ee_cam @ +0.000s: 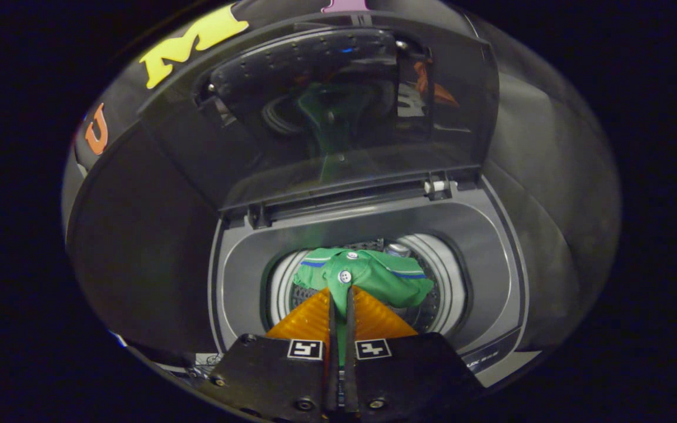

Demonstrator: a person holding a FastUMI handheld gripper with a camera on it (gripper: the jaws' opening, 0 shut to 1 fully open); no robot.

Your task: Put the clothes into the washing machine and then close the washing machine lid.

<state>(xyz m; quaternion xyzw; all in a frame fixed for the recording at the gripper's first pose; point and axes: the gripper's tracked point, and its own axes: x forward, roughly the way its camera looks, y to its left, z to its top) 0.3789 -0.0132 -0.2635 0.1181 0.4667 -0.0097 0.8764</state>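
Green garment (368,276) is pinched between the nearly closed gripper (341,296) fingers over the washing machine (491,276) drum, not yet released; lid (338,117) is left raised.

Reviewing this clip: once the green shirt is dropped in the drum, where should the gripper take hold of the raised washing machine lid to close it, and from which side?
Judging by its pose, the lid stands open, hinged at the back of the washing machine. Grip its free top edge, coming from the front, and pull it forward and down. The gripper is shut on the green shirt over the drum, so release first.
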